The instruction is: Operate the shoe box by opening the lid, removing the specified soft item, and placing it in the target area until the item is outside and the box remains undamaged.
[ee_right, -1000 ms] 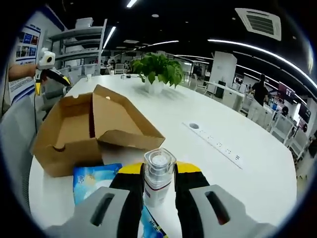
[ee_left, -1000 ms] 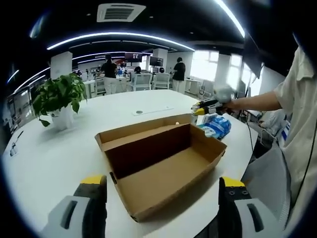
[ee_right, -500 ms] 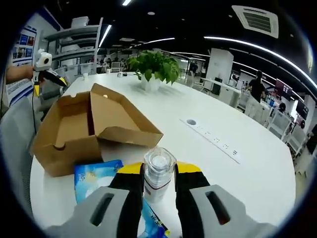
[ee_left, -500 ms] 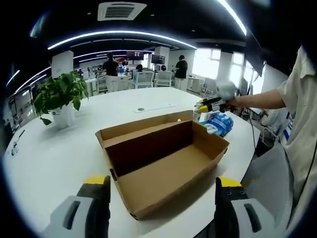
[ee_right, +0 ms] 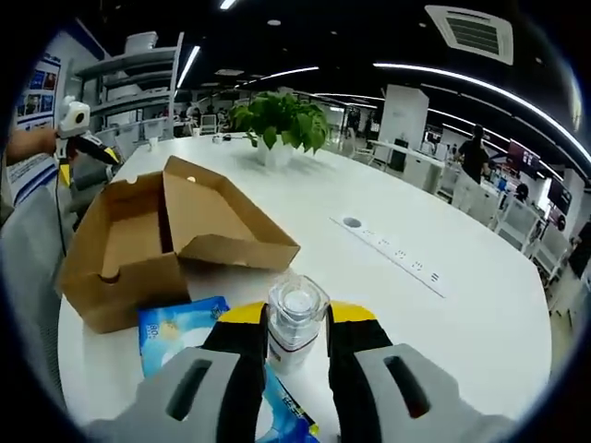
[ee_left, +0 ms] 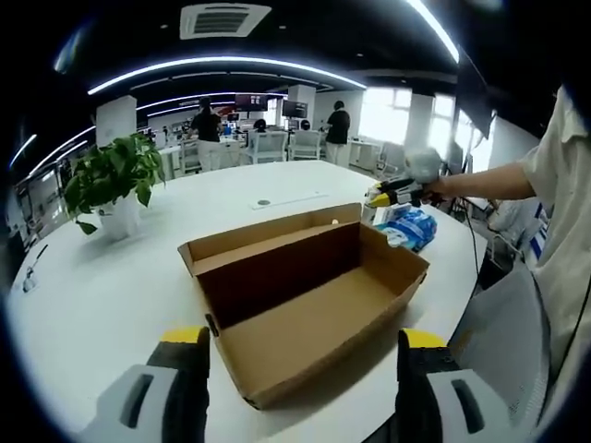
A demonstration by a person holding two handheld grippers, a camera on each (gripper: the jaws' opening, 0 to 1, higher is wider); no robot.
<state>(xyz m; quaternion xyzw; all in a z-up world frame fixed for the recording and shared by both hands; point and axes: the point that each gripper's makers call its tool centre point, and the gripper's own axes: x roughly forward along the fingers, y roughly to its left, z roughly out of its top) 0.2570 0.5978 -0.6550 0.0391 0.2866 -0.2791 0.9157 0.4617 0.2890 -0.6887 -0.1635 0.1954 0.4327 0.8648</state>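
Gripping a small clear bottle (ee_right: 296, 323) between its fingers (ee_right: 242, 355), the right gripper (ee_right: 295, 346) is holding it upright just above the blue soft pack (ee_right: 175, 328), which is lying on the table (ee_right: 416, 323) beside the shoe box (ee_right: 157, 245), already outside it. The left gripper (ee_left: 300, 369) is hovering before the open, empty-looking box, its fingers spread apart, probably positioned to steady the cardboard without crushing it.

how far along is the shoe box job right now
Done: the shoe box is open and looks empty, and the blue soft pack lies on the table beside it. In hand: the right tongs grip a clear bottle. Left: releasing it; the left tongs are open.
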